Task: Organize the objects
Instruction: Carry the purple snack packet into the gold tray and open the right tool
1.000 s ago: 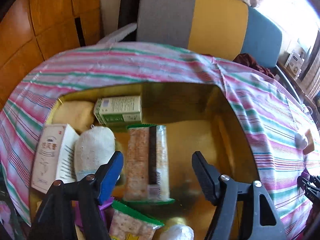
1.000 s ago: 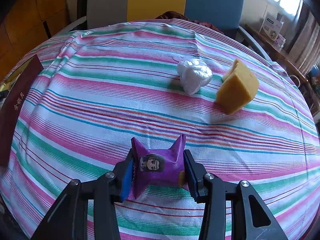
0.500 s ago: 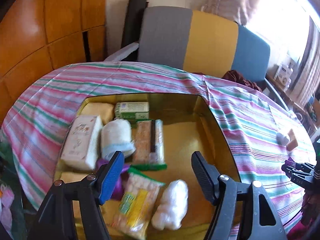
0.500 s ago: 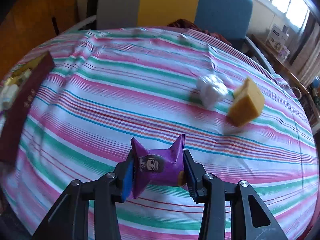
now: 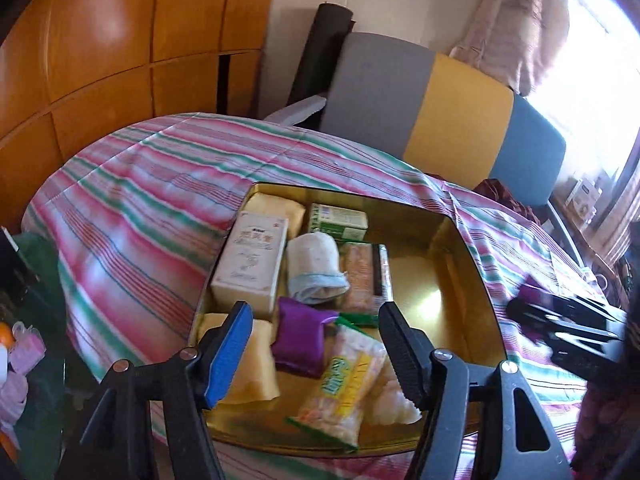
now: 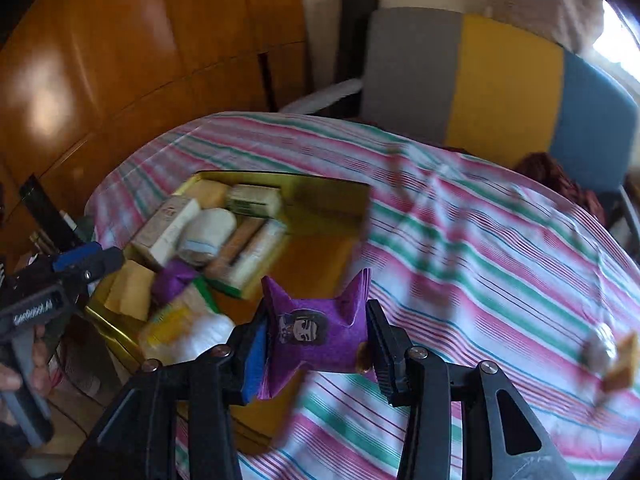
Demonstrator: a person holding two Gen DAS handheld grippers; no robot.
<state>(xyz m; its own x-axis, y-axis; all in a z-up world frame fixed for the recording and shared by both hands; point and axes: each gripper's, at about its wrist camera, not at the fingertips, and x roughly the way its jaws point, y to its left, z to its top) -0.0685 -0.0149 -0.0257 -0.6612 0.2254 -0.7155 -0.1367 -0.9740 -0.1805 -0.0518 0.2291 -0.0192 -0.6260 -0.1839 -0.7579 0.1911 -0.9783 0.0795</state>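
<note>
My right gripper (image 6: 316, 340) is clamped on the purple packet (image 6: 320, 328), tilted down above the striped cloth beside the gold tin (image 6: 332, 188), packet's corners pointing up. My left gripper (image 5: 312, 344), empty, jaws closing, hangs over the tin.

- The right gripper (image 5: 560, 320) is a dark blur at the picture's edge.
- The yellow sponge (image 6: 620, 362) and a pale lump (image 6: 598, 346) beside it are too smeared to tell.
</note>
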